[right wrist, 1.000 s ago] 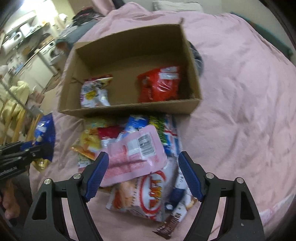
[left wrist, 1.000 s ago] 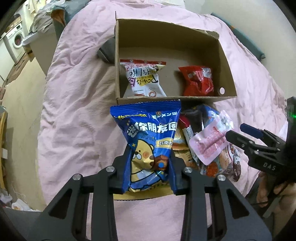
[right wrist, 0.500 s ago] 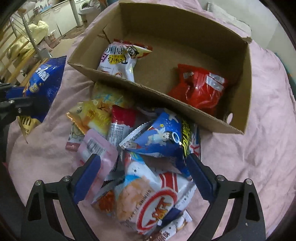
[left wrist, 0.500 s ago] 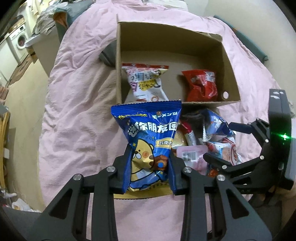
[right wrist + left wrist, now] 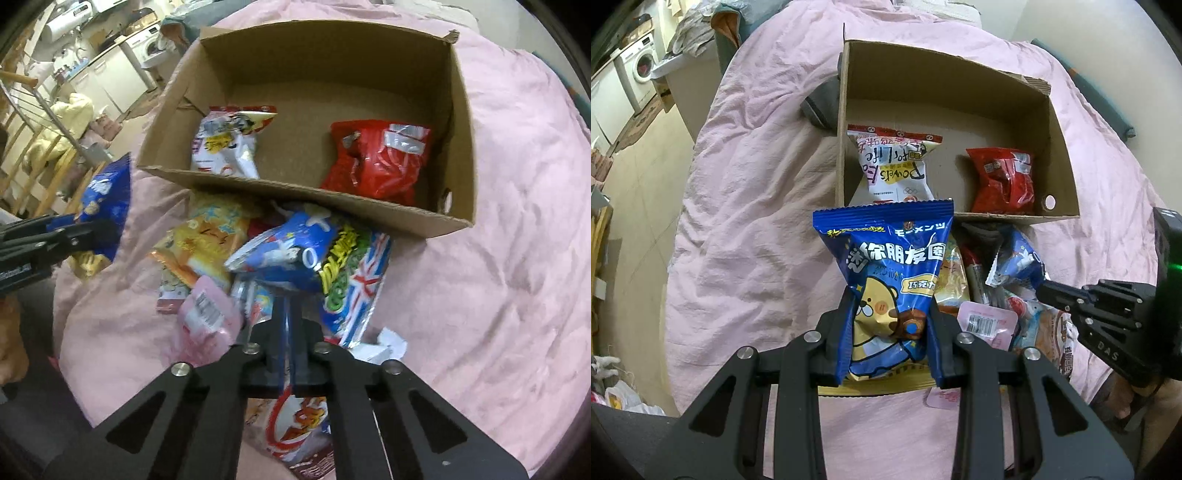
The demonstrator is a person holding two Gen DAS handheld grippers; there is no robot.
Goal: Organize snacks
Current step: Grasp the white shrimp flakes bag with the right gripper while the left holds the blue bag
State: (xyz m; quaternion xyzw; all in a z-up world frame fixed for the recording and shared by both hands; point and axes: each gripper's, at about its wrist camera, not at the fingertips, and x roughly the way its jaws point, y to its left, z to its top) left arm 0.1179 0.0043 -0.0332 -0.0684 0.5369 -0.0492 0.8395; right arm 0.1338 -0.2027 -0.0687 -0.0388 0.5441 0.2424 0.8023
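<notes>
The left gripper [image 5: 888,332] is clenched on the lower half of a blue bear bag [image 5: 886,266], which stands upright above the pink bedspread [image 5: 746,206], likely kept lifted so it can go straight over the near wall of the cardboard box [image 5: 1060,147] at 12 o'clock from it. That box already holds 2 packets, a white bag [image 5: 892,166] toward its left wall and a red bag [image 5: 1001,181] toward its right, so the middle of the floor looks like the free spot. The rest of the snacks lie heaped against the near wall outside the box, at about 2 o'clock from the left gripper. The right gripper [image 5: 288,321] has just snapped closed and now pinches the bottom edge of a blue and white bag [image 5: 284,254] on top of that heap, beside a pink packet [image 5: 208,321] and a yellow bag [image 5: 207,240]. Both grippers point steeply downward; in the left wrist view the right one reaches in from 3 o'clock.
</notes>
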